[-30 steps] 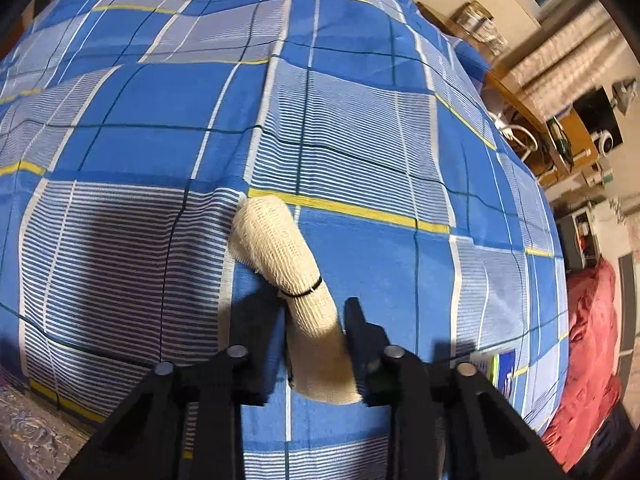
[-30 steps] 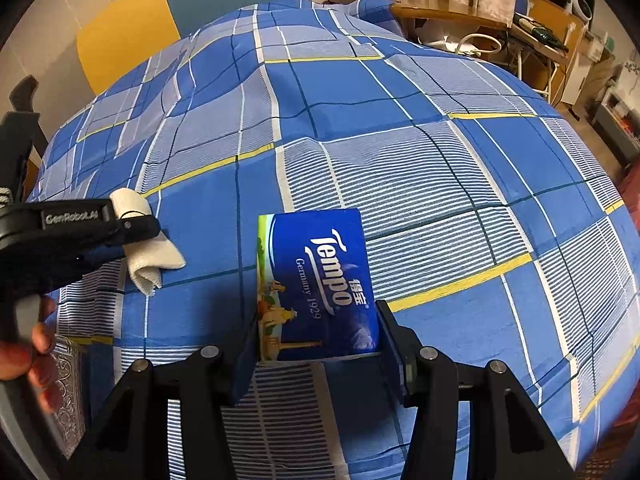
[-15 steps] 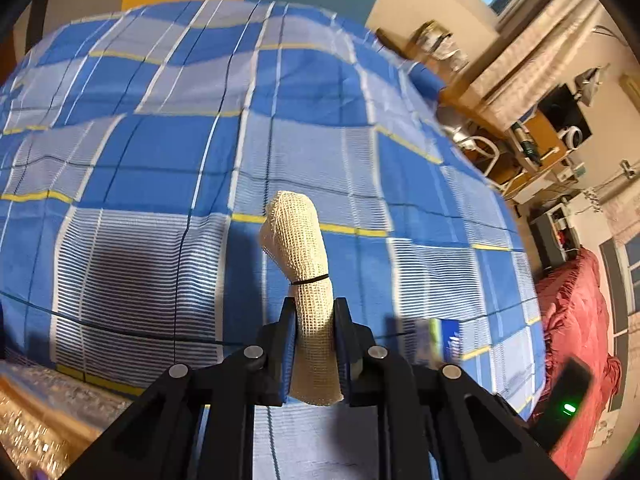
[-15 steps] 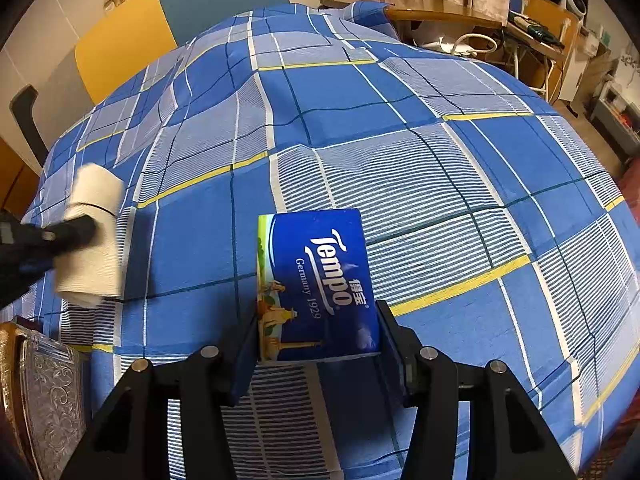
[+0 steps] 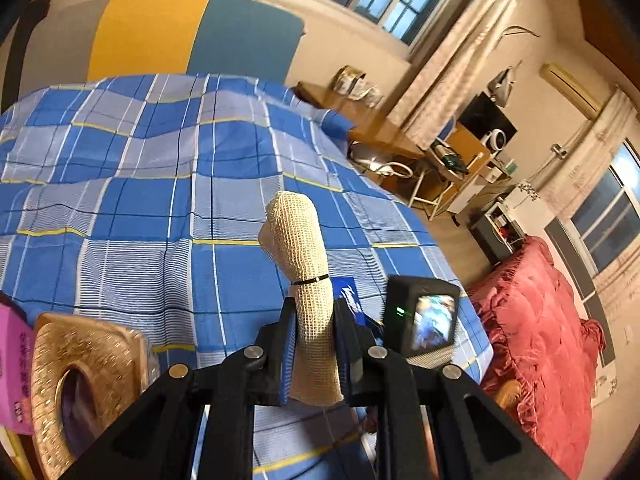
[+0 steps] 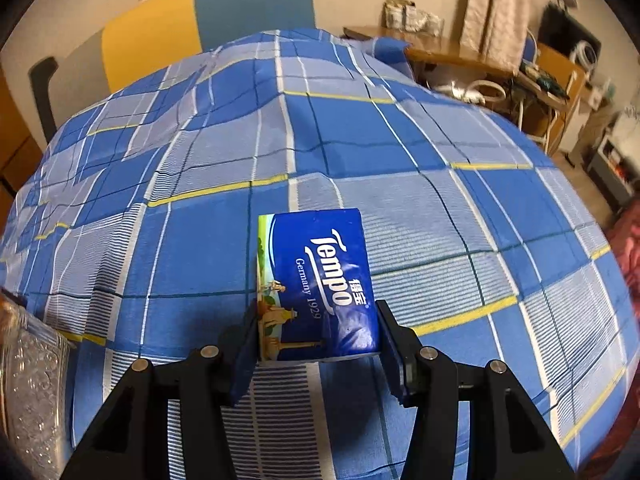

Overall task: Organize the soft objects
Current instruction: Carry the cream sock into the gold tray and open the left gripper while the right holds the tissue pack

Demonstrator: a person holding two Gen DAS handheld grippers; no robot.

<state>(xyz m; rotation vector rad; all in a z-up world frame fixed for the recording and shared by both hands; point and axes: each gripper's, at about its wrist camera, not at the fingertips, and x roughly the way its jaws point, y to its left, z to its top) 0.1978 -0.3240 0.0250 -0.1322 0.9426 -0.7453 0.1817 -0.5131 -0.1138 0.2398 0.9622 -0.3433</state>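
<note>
My left gripper (image 5: 314,344) is shut on a cream rolled cloth (image 5: 300,264) tied with a thin black band, and holds it up above the blue checked bedspread (image 5: 140,200). My right gripper (image 6: 316,344) is shut on a blue Tempo tissue pack (image 6: 320,280), held just over the bedspread (image 6: 400,140). The right gripper's camera unit (image 5: 424,320) shows in the left wrist view, just right of the cloth, with a corner of the tissue pack (image 5: 348,292) behind it.
A gold patterned tray or box (image 5: 76,380) and a pink box (image 5: 14,360) sit at the lower left in the left wrist view. A clear patterned container (image 6: 28,380) is at the lower left in the right wrist view. A wooden desk (image 5: 380,128) and a red quilt (image 5: 540,340) lie right.
My left gripper closed on the rolled cloth, lifted it off the bedspread and tilted upward. My right gripper kept hold of the tissue pack and rose a little.
</note>
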